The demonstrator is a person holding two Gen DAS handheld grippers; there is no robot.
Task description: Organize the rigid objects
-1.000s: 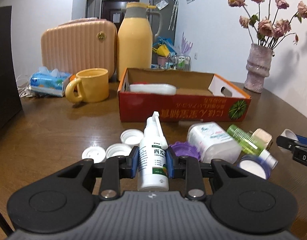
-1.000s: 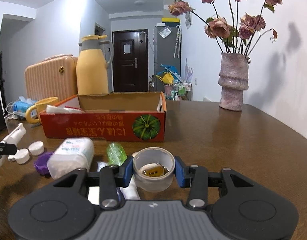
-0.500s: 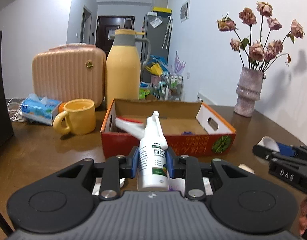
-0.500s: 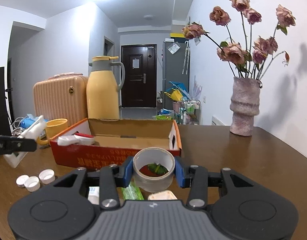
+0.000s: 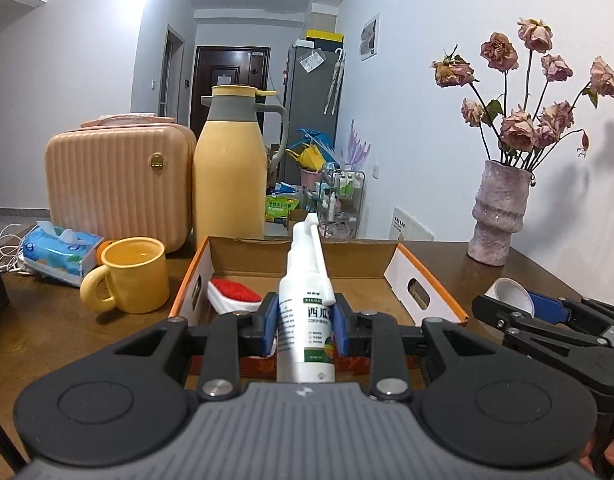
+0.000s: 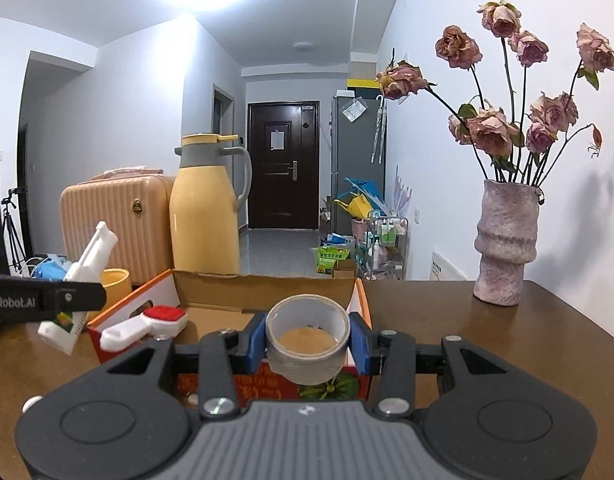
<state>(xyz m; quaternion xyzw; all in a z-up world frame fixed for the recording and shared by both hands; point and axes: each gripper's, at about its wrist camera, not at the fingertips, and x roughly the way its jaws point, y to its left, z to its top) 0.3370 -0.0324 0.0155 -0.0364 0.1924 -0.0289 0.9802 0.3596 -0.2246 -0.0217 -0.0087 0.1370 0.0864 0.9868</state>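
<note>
My left gripper [image 5: 306, 328] is shut on a white spray bottle [image 5: 306, 320], held upright in the air in front of the orange cardboard box [image 5: 429, 292]. My right gripper [image 6: 308, 342] is shut on a grey roll of tape [image 6: 307, 342], lifted above the box's near wall [image 6: 267, 386]. In the right wrist view the left gripper [image 6: 47, 298] and its bottle [image 6: 83, 268] show at the left edge. In the left wrist view the right gripper [image 5: 547, 328] shows at the right with the tape [image 5: 509, 292]. A white and red brush [image 5: 231, 292] lies inside the box.
A yellow mug [image 5: 127, 280], a yellow thermos jug [image 5: 231, 176], a pink case [image 5: 115, 184] and a tissue pack [image 5: 59, 252] stand behind and left of the box. A vase of dried roses [image 5: 501, 212] stands at the back right on the brown table [image 6: 527, 340].
Both grippers rose and moved toward the box with the bottle and the tape in them. The loose caps and bottles on the table dropped out of view below.
</note>
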